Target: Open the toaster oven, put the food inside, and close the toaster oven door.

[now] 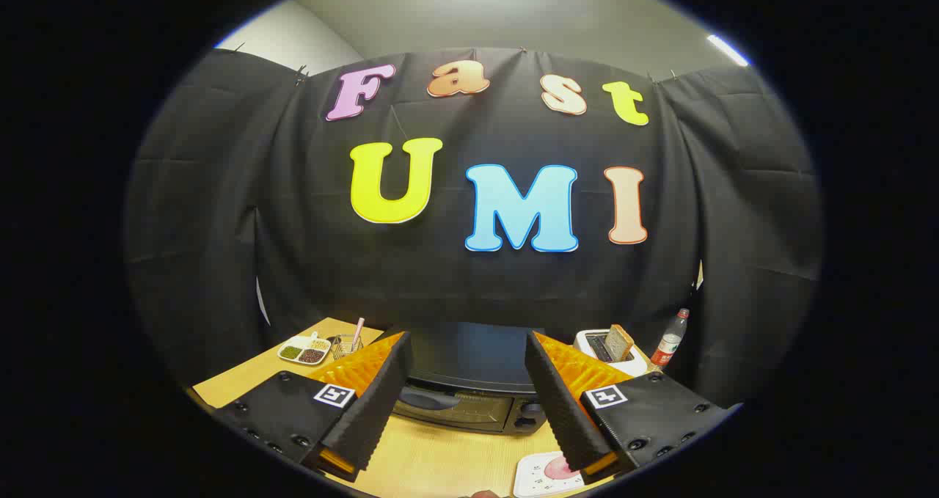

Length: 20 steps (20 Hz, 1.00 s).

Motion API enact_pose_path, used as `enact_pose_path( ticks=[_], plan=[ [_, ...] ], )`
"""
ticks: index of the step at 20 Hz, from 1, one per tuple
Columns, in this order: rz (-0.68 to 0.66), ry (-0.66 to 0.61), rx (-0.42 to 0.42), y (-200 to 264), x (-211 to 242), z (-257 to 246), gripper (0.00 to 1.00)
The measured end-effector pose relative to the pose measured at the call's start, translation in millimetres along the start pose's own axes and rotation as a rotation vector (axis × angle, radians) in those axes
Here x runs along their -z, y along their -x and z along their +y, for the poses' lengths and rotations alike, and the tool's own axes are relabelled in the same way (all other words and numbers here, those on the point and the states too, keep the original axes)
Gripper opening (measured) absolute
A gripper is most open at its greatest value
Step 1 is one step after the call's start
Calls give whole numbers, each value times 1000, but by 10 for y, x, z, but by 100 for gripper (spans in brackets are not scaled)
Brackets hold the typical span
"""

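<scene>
I hold the gripper (467, 381) wide open, empty; boxy glass-door toaster oven (469, 392) just beyond, door closed, on wood-grain table (440, 461).

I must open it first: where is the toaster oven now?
The toaster oven stands on the wooden table, beyond and between the open hand-held gripper fingers.

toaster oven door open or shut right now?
Shut. The toaster oven door stands upright against its front, handle at top. The gripper is open, its fingers apart and short of the door.
</scene>
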<state>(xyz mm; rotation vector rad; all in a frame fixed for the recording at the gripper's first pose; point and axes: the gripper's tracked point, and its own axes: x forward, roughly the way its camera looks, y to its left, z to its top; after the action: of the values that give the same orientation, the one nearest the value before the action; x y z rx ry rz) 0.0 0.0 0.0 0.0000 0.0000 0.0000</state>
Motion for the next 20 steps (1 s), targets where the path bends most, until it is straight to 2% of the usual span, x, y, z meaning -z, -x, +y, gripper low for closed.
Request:
enact_pose_path(
  ticks=[20],
  plan=[
    [44,-14,-11,-170,131,215,98]
  ],
)
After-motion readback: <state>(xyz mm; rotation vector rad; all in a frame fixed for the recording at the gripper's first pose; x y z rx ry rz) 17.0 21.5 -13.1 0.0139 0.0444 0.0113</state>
